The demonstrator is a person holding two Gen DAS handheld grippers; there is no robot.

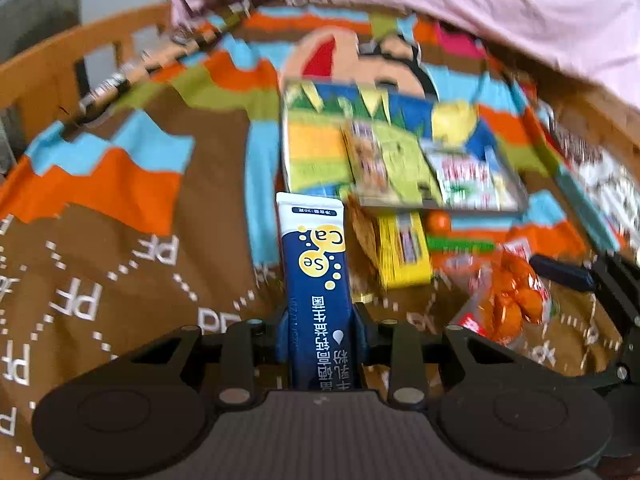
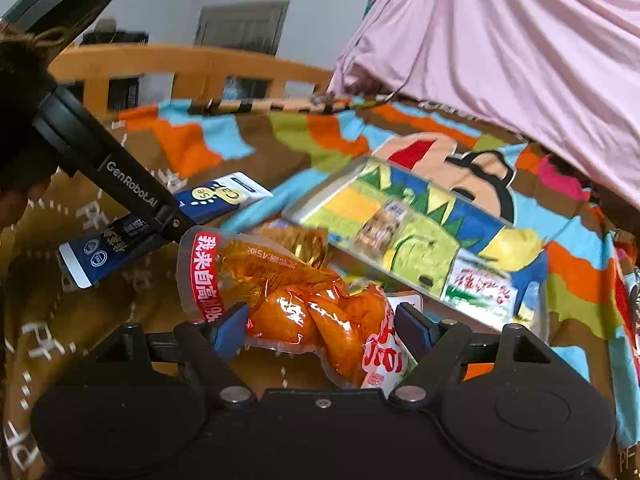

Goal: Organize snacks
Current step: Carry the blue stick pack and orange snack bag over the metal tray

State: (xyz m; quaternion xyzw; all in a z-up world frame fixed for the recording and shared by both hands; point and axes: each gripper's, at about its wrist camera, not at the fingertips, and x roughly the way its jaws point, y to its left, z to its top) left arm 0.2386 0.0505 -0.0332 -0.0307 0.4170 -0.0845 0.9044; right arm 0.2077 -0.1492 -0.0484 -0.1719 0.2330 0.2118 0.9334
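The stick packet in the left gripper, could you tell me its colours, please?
Dark blue with white ends and yellow bubbles, the stick packet shows best in the left wrist view.

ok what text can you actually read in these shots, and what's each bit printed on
"Ca" and "Se": blue sachet held in the left gripper.
"GenRobot.AI": that gripper's finger, seen from the right wrist.
"PF", repeated: brown blanket.
"45": orange snack pouch between the right gripper fingers.
Box-lid and other packet print: too blurred.

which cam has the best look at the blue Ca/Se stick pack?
Left wrist: the blue stick pack fills the centre, clamped by the left gripper, its Ca/Se print readable though upside down. The right wrist view shows the pack smaller at an angle, with the left gripper's finger crossing its middle.
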